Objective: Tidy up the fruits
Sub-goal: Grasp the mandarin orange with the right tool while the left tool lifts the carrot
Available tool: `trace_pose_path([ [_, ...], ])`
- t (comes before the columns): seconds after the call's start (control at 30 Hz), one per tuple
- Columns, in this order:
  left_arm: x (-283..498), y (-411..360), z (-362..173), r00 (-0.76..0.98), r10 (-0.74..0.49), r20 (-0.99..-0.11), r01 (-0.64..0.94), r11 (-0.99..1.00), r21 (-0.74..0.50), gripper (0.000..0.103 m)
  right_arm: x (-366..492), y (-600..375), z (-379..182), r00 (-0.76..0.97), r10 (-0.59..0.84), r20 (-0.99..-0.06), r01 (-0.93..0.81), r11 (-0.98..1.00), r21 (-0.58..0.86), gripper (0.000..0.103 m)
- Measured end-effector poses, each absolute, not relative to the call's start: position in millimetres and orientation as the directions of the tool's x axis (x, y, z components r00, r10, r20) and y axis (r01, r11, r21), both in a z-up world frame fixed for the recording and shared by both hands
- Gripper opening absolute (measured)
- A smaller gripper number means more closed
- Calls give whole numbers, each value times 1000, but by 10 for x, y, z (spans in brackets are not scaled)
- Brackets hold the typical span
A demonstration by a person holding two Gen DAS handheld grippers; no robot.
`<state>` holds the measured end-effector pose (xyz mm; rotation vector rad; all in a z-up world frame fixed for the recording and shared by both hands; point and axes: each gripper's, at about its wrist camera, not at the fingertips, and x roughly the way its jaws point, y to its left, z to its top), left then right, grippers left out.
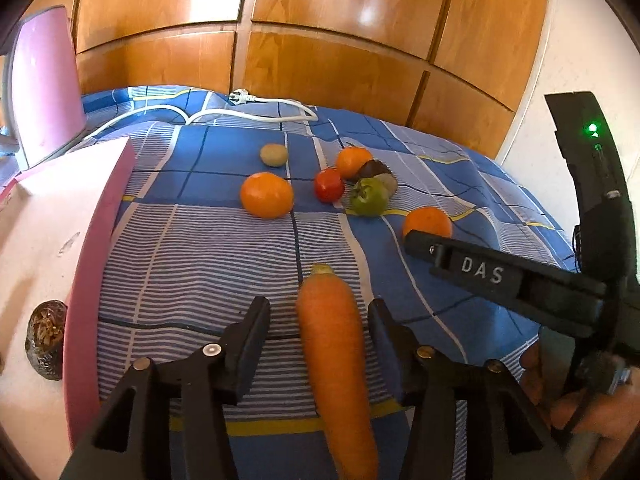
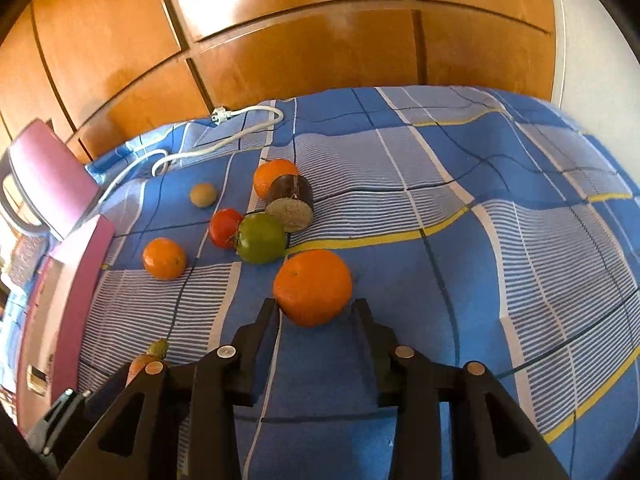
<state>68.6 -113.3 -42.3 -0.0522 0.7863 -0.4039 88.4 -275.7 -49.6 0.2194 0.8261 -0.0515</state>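
A long orange carrot [image 1: 336, 360] lies on the blue checked bedspread [image 1: 200, 260], between the fingers of my left gripper [image 1: 318, 306]. There is a gap on each side of it, so the jaws are open. My right gripper [image 2: 316, 304] has its fingers apart, tips at the near side of a large orange [image 2: 312, 286] and not gripping it. From the left wrist view, the right gripper [image 1: 412, 240] reaches in from the right over that orange [image 1: 428, 220]. Farther back lie two more oranges [image 1: 267, 195] [image 1: 353, 161], a red tomato [image 1: 329, 185], a green tomato [image 1: 369, 197] and a kiwi [image 1: 274, 155].
A white box with a pink rim [image 1: 100, 240] stands at the left, a dark wrinkled fruit [image 1: 46, 340] inside it. A dark cut fruit [image 2: 290, 202] lies beside the green tomato. A white power cable [image 1: 260, 100] runs along the far edge before wooden wardrobe doors [image 1: 320, 40].
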Motion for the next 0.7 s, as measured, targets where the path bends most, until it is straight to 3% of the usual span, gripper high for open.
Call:
trace_pose_path([
  [0.27,675,-1101,-426,656,-367,-660,316,927,-201,48,904,-2679,-545,674,-20,-739,136,986,96,38],
  [0.37,654,-1109,-418,652,-380,-656,332,921,-203,37,905,-2716,-555,674,-2,-739,137,983,123,38],
  [0.7,591,-1159,-426,656,-350,-669,341,928,-151,36,891,-2686,-534,670,-20,-742,140,985,101,36],
])
